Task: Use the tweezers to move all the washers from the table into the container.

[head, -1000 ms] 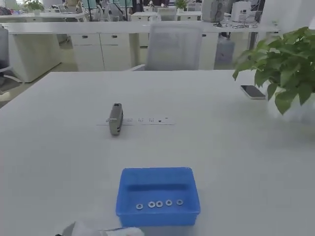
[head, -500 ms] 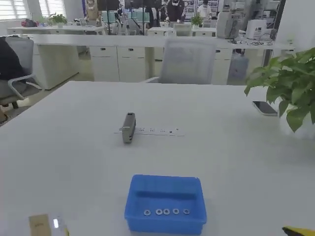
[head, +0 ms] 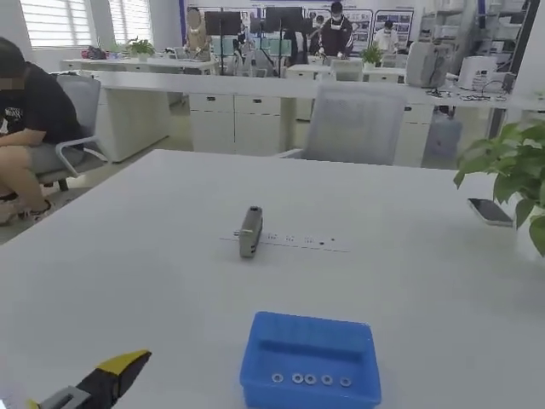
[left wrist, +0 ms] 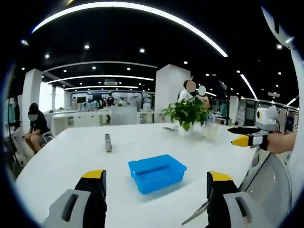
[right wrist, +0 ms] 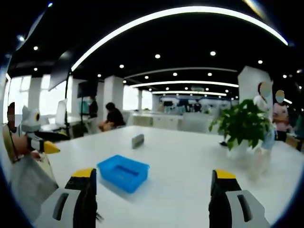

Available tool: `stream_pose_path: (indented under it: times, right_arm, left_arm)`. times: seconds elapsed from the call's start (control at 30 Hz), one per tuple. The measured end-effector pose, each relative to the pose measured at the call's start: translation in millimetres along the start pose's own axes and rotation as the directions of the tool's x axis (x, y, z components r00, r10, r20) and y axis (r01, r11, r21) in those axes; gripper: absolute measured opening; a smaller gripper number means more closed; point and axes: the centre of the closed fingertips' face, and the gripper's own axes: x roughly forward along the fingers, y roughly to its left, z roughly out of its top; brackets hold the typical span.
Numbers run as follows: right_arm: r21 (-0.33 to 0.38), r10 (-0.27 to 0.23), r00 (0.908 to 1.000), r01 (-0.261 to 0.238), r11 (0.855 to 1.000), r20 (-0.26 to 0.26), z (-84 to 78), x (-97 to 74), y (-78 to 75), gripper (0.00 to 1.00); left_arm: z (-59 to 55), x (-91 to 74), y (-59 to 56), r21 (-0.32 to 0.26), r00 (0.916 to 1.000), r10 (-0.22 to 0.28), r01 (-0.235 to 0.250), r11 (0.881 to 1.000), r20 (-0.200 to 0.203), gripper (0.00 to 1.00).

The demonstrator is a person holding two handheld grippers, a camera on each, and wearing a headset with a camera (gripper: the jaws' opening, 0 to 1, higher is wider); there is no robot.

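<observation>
The blue container sits on the white table near its front edge. Several washers lie in a row inside it. My left gripper comes in at the lower left of the head view as a yellow-and-black tip, well left of the container. In the left gripper view my left gripper is open and holds nothing, facing the container. A thin metal piece, maybe the tweezers, lies by its right jaw. My right gripper is open too, with the container ahead to its left.
A grey block lies mid-table beside a strip of small marks. A phone and a leafy plant are at the right. A chair stands behind the table, and a person sits far left.
The head camera has lifted and turned, so the whole scene has shifted. A yellow gripper tip now shows at the lower left. The container and washers have not moved on the table.
</observation>
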Motion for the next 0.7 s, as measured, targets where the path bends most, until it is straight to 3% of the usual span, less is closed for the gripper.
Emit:
stream_pose_path:
  times: [0.07,0.1,0.23,0.5,0.7]
  right_arm:
    - [0.016,-0.009,0.9999,0.009,1.0,0.009,1.2,-0.5,-1.7,0.99]
    - [0.02,-0.015,0.9998,0.014,1.0,0.012,1.5,-0.8,-2.3,0.99]
    - [0.032,-0.019,0.9996,0.018,0.999,0.02,-1.6,-1.8,-1.2,0.99]
    - [-0.095,-0.021,0.9998,0.022,0.995,0.005,0.7,0.9,9.5,0.99]
    - [-0.049,-0.027,0.9996,0.028,0.998,0.009,-0.4,-0.1,2.1,0.99]
  left_arm:
    - [1.8,-1.2,7.2,-0.03,0.9985,0.049,-0.048,0.998,0.026,0.99]
    - [1.3,-2.3,7.8,-0.025,0.9985,0.047,-0.046,0.999,0.027,0.98]
    - [12.2,-2.7,17.4,-0.063,0.9881,0.094,-0.086,0.994,0.122,0.99]
    - [9.1,0.1,14.8,-0.028,0.989,0.092,-0.089,0.996,0.116,0.99]
    - [10.0,0.3,13.4,-0.025,0.9885,0.083,-0.08,0.996,0.127,0.99]
